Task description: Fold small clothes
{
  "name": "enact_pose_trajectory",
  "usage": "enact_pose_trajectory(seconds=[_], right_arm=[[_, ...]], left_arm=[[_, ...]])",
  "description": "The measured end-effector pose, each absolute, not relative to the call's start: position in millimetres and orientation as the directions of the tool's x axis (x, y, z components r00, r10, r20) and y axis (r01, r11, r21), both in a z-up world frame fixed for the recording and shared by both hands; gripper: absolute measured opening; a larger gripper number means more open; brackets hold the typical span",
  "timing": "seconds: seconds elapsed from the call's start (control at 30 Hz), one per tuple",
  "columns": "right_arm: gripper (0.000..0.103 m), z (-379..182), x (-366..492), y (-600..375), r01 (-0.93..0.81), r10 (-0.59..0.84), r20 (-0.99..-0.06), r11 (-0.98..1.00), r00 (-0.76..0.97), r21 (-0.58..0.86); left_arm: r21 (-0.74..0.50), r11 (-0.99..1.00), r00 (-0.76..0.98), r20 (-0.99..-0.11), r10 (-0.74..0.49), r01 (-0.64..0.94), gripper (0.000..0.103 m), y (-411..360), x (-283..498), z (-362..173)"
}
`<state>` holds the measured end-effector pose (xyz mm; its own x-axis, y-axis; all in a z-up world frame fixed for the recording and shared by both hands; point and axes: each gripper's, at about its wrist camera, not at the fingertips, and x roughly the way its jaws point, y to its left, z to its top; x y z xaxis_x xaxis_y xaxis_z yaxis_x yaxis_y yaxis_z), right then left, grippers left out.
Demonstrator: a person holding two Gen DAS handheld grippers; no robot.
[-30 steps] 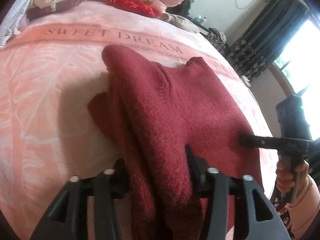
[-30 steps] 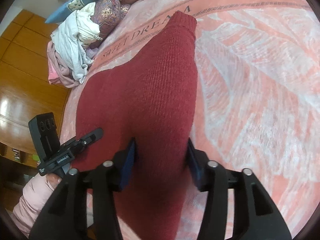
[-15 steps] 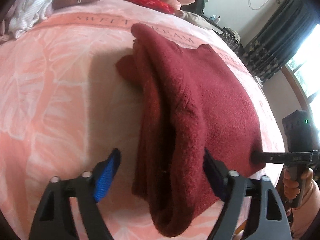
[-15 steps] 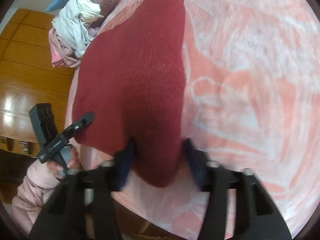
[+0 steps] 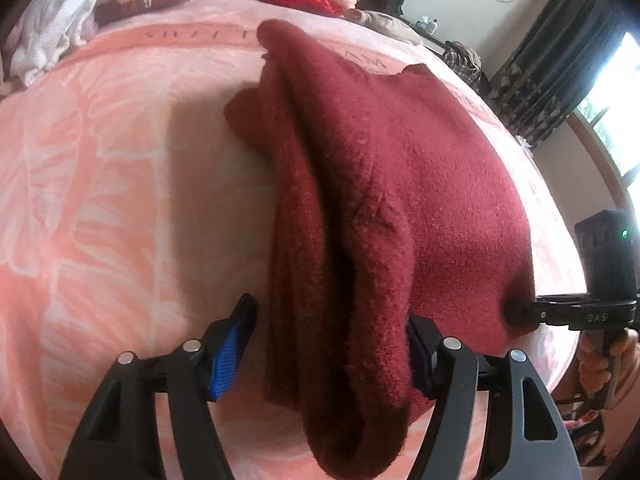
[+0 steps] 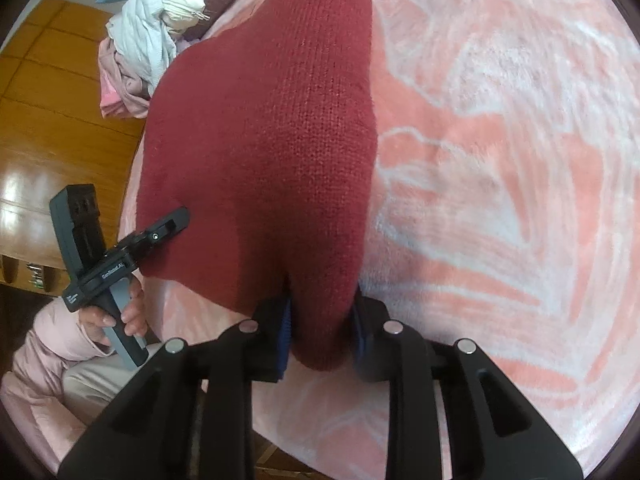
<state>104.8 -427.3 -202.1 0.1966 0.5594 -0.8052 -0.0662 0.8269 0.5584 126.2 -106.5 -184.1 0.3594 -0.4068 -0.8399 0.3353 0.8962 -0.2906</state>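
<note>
A dark red knitted sweater (image 5: 400, 184) lies folded lengthwise on the pink blanket (image 5: 120, 200), one folded edge bunched up on its left side. My left gripper (image 5: 332, 344) is open, its fingers standing either side of the sweater's near folded end without pinching it. In the right wrist view the sweater (image 6: 264, 128) stretches away from me. My right gripper (image 6: 322, 324) is shut on the sweater's near corner. Each gripper also shows in the other's view, the right one (image 5: 516, 314) at the sweater's right corner, the left one (image 6: 176, 220) at its left edge.
A heap of white and pink clothes (image 6: 152, 40) lies at the head of the bed, also seen in the left wrist view (image 5: 60, 28). A wooden wardrobe (image 6: 48, 120) stands past the bed's left side. Dark curtains and a window (image 5: 560, 80) are at the right.
My left gripper has opened and let go of the sweater's folded end, which now lies on the blanket. My right gripper has kept its hold and both views have drawn back slightly.
</note>
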Motion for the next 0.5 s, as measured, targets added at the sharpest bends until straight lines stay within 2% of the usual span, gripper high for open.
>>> enact_pose_trajectory(seconds=[0.13,0.3,0.33,0.4,0.5], right_arm=[[0.036,-192,101,-424,-0.059,0.537,-0.816,0.841,0.212,0.538],[0.064,-165,90,-426,-0.038,0.441,-0.855,0.893,0.272,0.449],[0.064,-162,87,-429,-0.032,0.429,-0.859,0.898,0.278,0.438],[0.082,-151,80,-433,-0.004,0.368,-0.881,0.923,0.298,0.384],[0.091,-134,68,-436,0.014,0.320,-0.890,0.939,0.324,0.343]], left_arm=[[-0.268,0.910,0.381,-0.842,-0.381,0.316,0.076,-106,121,-179],[-0.234,0.934,0.404,-0.853,-0.331,0.271,0.081,-97,113,-163],[-0.224,0.940,0.405,-0.858,-0.315,0.256,0.084,-95,112,-160],[-0.217,0.951,0.396,-0.871,-0.290,0.220,0.086,-88,108,-152],[-0.178,0.963,0.397,-0.884,-0.247,0.204,0.089,-83,100,-135]])
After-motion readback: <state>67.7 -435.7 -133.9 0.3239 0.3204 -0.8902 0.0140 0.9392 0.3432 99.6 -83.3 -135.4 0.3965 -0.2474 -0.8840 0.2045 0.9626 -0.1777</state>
